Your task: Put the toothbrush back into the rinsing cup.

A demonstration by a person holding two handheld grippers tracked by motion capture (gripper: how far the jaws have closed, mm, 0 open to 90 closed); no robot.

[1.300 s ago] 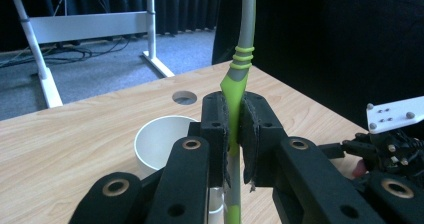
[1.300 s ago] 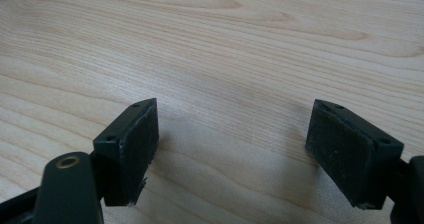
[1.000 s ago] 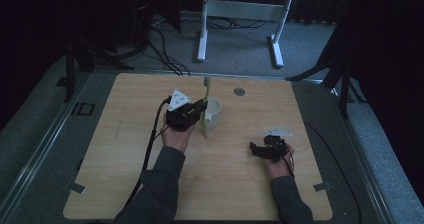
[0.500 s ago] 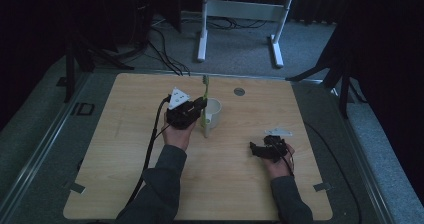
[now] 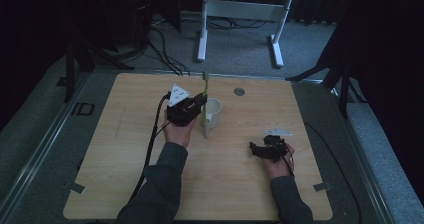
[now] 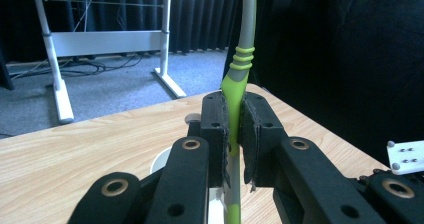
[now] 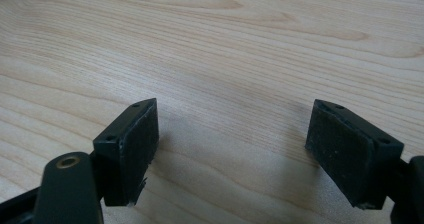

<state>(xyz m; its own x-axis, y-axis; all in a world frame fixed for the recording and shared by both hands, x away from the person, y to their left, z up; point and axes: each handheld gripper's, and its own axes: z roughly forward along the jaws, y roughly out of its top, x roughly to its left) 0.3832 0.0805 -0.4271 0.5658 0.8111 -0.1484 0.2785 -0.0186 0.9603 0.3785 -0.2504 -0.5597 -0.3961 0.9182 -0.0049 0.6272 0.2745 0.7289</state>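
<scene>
While unlabelled, the toothbrush (image 6: pixel 234 84) sits clamped in the left gripper (image 6: pixel 234 129).

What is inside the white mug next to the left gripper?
The lower end of a green toothbrush stands in the white mug, clamped upright by the left gripper. The mug's bottom is hidden behind its rim, so I cannot tell whether anything else is inside.

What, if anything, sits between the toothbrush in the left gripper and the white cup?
Nothing visible. The left gripper is shut on the green toothbrush, held upright at the white cup; its lower end shows at the cup's front edge. The right gripper rests open on the table, apart.
</scene>
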